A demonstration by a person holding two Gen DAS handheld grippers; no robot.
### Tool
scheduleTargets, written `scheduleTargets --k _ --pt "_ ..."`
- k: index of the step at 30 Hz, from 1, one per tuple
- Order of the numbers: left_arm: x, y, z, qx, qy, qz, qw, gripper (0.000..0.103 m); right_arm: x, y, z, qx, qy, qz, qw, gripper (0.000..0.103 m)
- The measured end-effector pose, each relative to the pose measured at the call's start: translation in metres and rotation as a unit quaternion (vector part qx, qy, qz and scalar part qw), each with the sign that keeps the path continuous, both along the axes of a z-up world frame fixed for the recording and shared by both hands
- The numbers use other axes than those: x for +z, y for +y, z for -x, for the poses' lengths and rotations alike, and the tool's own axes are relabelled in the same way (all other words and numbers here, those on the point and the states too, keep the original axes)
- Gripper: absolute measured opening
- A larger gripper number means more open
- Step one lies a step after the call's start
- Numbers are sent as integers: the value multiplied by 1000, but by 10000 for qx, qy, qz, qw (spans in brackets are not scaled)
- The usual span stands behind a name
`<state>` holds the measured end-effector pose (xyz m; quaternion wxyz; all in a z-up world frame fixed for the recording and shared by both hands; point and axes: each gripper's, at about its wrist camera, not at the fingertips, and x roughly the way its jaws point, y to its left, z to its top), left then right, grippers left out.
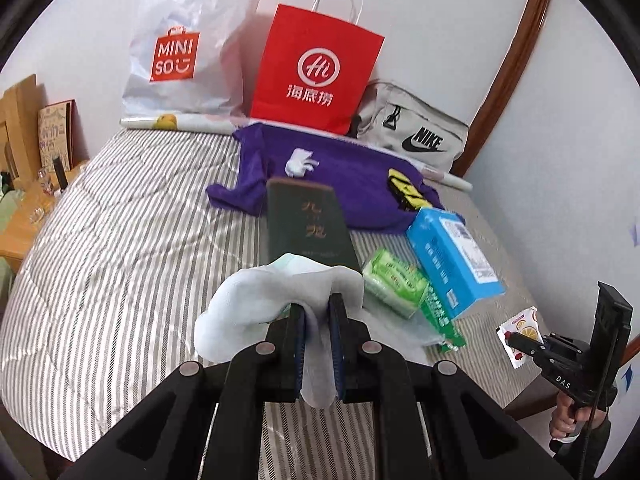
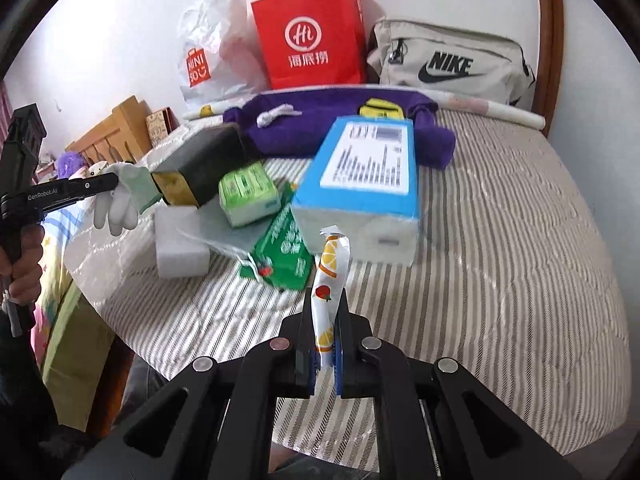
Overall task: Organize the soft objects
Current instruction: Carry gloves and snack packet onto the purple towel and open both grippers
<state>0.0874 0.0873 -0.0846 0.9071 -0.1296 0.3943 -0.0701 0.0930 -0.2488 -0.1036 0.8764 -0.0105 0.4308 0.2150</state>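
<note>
My left gripper [image 1: 316, 308] is shut on a pale white sock [image 1: 256, 304] and holds it above the striped bed [image 1: 120, 240]; it also shows in the right wrist view [image 2: 114, 182] with the sock [image 2: 120, 200] hanging from it. My right gripper [image 2: 324, 300] is shut on a small fruit-print sachet [image 2: 330, 280], held above the bed [image 2: 500, 260]; in the left wrist view it [image 1: 510, 338] holds the sachet [image 1: 520, 328] at the right. A purple garment [image 1: 340, 176] lies at the back.
On the bed lie a dark green book [image 1: 308, 224], a green tissue pack [image 1: 394, 280], a blue box [image 1: 452, 256], a green packet [image 2: 284, 252] and a white foam block [image 2: 180, 240]. A Miniso bag [image 1: 184, 52], red paper bag [image 1: 316, 72] and Nike bag [image 1: 416, 132] stand against the wall.
</note>
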Motion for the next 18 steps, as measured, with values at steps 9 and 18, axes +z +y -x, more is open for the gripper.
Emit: scheduleTargets --k 9,18 --pt "30 -2 -14 -39 -247 -13 9997 11 30 2 -19 120 -232 -196 9995 6" --pt "40 -1 -49 16 -220 4 9998 11 49 10 -58 203 -336 -273 9989 6"
